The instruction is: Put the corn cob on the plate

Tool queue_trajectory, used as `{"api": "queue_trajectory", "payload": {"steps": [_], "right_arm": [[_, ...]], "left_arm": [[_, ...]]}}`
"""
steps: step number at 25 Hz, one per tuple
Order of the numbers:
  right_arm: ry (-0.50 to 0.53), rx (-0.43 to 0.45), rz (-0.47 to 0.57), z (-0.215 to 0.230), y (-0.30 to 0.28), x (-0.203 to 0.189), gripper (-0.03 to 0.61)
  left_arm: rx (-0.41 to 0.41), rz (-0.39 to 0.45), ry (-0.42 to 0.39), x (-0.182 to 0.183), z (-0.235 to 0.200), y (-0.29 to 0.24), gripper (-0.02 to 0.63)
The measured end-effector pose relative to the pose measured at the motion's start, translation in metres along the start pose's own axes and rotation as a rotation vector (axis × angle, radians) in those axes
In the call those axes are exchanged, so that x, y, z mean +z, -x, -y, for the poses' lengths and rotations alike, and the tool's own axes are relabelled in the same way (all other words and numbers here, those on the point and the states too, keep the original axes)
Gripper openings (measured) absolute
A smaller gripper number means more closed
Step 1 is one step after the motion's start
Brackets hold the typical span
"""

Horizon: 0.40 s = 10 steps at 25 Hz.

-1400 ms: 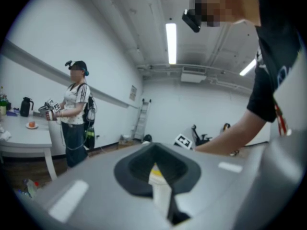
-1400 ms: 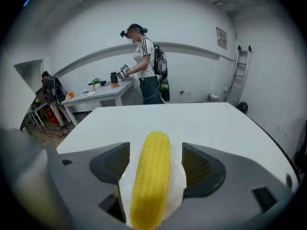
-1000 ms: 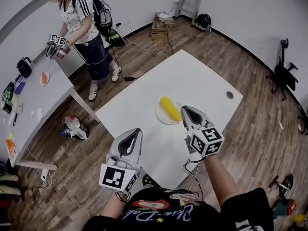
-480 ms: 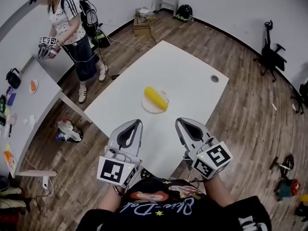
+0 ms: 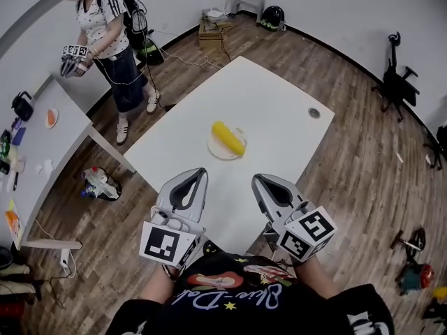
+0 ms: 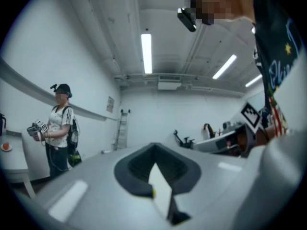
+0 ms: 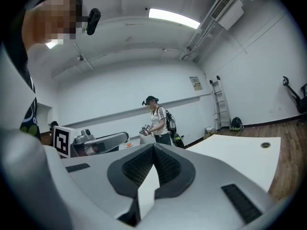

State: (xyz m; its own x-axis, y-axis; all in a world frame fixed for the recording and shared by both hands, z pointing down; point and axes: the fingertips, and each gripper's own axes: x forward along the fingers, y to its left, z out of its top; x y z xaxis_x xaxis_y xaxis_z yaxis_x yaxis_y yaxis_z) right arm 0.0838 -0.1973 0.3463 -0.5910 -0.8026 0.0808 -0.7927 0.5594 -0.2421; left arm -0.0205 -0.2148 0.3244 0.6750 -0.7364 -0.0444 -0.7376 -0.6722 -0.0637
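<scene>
The yellow corn cob (image 5: pixel 228 137) lies across a small white plate (image 5: pixel 214 149) in the middle of the white table (image 5: pixel 279 110). Both grippers hang over the table's near edge, well short of the plate and side by side. My left gripper (image 5: pixel 193 176) is shut with nothing in it; in its own view the left gripper (image 6: pixel 154 145) has its jaws meeting at the tips. My right gripper (image 5: pixel 259 181) is likewise shut and holds nothing, as the right gripper (image 7: pixel 153 145) shows in its own view. Neither touches the corn.
Another person (image 5: pixel 105 33) with grippers in hand stands at the far left beside a second white table (image 5: pixel 49 152) with small items on it. A bag (image 5: pixel 98 185) lies on the wooden floor. A chair (image 5: pixel 392 82) stands far right, and a ladder and boxes (image 5: pixel 213 30) are by the back wall.
My right gripper has drawn back from beside the plate to the table's near edge. The left gripper has also come back a little. The corn stays on the plate.
</scene>
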Motion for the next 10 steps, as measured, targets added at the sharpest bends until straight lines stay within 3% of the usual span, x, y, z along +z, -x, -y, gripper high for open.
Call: {"api": "queue_trajectory", "payload": {"steps": [10], "right_arm": [[-0.012,0.015,-0.006,-0.0028,-0.0062,-0.0013,0.014]], "left_arm": [[0.017,-0.029,-0.012,0.0010,-0.0065,0.0007,0.003]]}}
